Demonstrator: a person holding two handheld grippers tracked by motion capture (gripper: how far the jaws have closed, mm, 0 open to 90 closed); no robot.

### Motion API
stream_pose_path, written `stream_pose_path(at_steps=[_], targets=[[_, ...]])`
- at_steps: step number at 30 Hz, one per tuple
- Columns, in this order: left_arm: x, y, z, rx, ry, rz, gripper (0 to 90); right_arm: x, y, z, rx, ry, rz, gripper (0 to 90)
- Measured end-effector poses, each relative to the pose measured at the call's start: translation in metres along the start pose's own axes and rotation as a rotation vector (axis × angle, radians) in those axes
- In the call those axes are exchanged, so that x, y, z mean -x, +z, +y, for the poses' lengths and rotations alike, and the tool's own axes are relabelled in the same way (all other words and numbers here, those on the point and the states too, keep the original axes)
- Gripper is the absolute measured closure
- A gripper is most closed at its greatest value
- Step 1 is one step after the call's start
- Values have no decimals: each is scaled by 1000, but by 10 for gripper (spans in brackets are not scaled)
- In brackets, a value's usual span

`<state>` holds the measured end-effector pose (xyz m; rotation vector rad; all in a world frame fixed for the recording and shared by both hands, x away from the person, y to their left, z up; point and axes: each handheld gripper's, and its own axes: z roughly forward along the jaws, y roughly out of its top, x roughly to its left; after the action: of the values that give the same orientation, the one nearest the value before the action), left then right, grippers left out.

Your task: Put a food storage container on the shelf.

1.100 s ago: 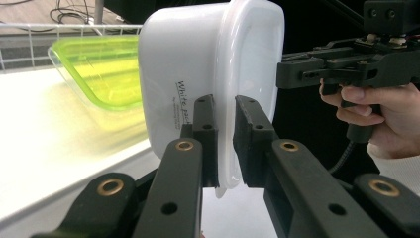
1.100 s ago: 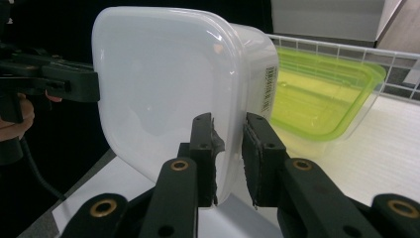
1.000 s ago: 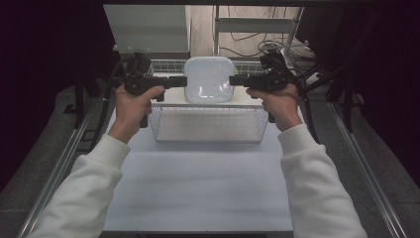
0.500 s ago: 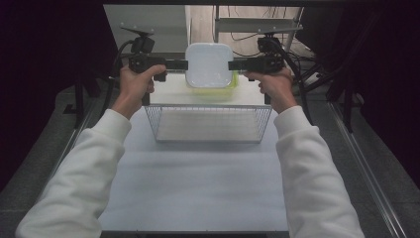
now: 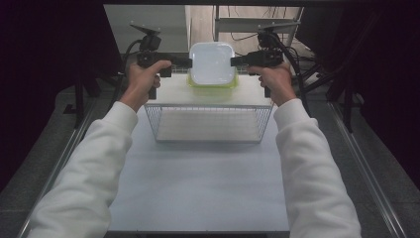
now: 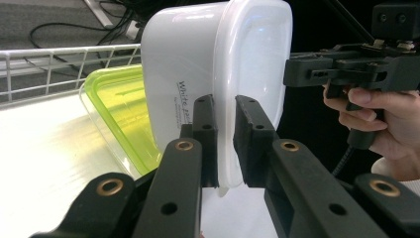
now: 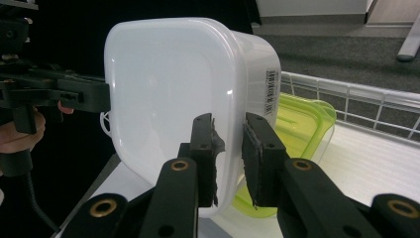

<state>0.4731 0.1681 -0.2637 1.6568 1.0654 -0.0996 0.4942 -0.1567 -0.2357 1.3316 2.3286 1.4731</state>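
White translucent plastic, square with rounded corners, the food container [image 5: 212, 62] hangs in the air between the two grippers, above the far part of the table and beyond the wire mesh basket [image 5: 209, 123]. In the high view its broad face is turned up towards the camera.

The left gripper [image 6: 225, 139] has its black jaws nearly together on the container's rim at one side, the thin lip pinched between them. The right gripper [image 7: 229, 148] grips the opposite rim in the same way, jaws drawn in close with only the plastic edge between them. Each is gripped in one of the person's hands, white sleeves [image 5: 94, 168] reaching in from the near edge.

Just under the white container sits a clear tub with a lime-green rim [image 5: 212, 83], resting on the pale tabletop [image 5: 198, 188] behind the basket. Whether the two containers touch is hard to judge; from the gripper views the white one seems lifted slightly clear of the green-rimmed tub [image 7: 302, 124]. A barcode label [image 7: 271, 91] shows on the white container's side wall.
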Motion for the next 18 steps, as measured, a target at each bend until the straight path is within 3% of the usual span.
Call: stream_pose_path(at_steps=[18], targets=[[5,2,0,-22,-19,-3,800,-1,-5,0,-42,42,-8,752]])
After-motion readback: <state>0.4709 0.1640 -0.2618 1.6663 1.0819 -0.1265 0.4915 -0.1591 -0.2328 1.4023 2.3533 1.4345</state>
